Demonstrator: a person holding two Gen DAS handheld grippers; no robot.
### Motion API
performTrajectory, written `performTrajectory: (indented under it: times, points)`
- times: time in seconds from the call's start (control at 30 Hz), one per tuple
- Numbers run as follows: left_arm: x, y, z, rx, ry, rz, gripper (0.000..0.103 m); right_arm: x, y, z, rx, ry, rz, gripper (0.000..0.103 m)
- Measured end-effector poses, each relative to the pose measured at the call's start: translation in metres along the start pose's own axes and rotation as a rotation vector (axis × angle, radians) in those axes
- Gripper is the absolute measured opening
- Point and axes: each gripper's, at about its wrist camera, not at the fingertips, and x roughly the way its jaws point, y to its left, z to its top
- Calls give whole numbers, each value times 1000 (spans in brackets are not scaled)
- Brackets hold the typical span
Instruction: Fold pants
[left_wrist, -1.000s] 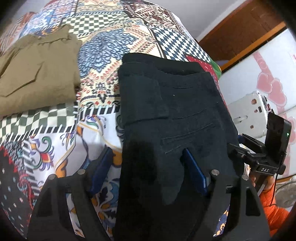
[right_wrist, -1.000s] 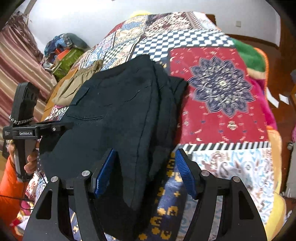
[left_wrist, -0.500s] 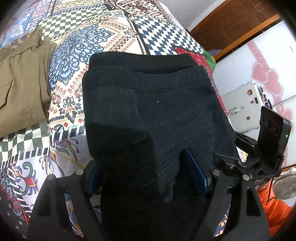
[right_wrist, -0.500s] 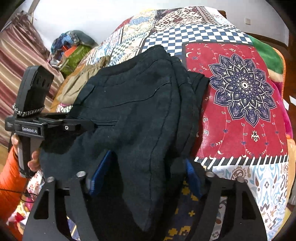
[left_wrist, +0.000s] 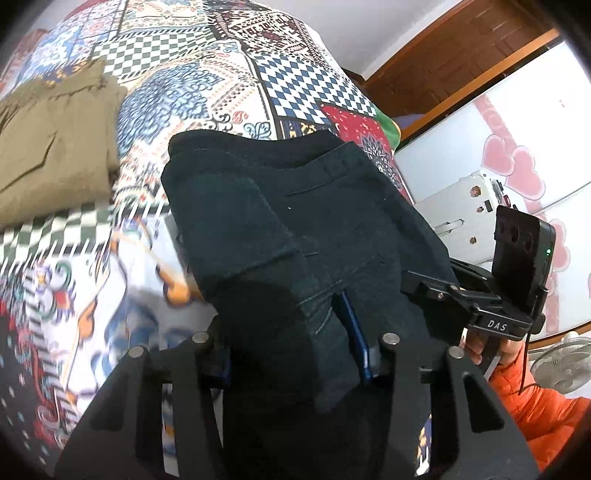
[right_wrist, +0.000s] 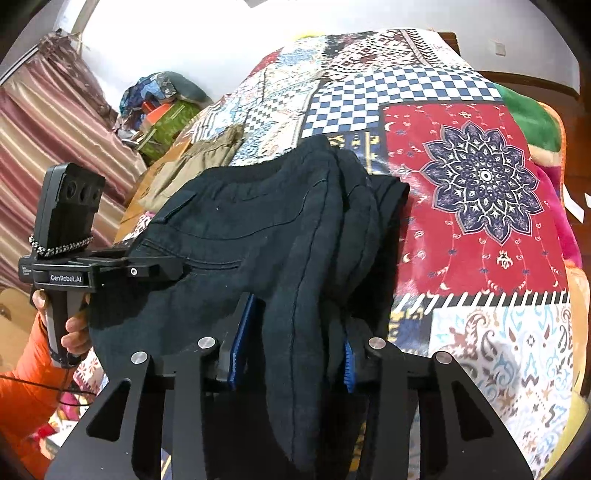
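Both the left gripper (left_wrist: 295, 354) and right gripper (right_wrist: 291, 354) pinch the black pants (right_wrist: 258, 236), thick, floppy cloth best held by its edges.

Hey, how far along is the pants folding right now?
Done: the khaki pants lie folded on the patchwork quilt. In hand: the black pants, already doubled into layers, are pinched at the near edge by the left hand-held gripper and the right hand-held gripper. Left: likely one more fold, then setting them down flat.
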Motion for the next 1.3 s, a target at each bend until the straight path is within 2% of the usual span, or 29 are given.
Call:
performTrajectory:
  times: [0.27, 0.47, 0.6, 0.87, 1.07, 1.3]
  points:
    - [-40, -3, -47, -9, -49, 67, 45, 8, 39, 0, -54, 18, 36, 36]
    - [-69, 15, -88, -96, -76, 69, 45, 16, 76, -7, -112, 36, 71, 35]
    - [-86, 18, -101, -110, -111, 86, 41, 19, 96, -6, -148, 34, 73, 31]
    - [-118, 6, -103, -65, -205, 112, 36, 10, 128, 6, -207, -17, 61, 28]
    - [-143, 2, -90, -46, -283, 103, 35, -1, 142, 23, -219, -76, 55, 28]
    - [-177, 16, -67, -47, -365, 113, 33, -4, 165, 47, -268, -142, 43, 28]
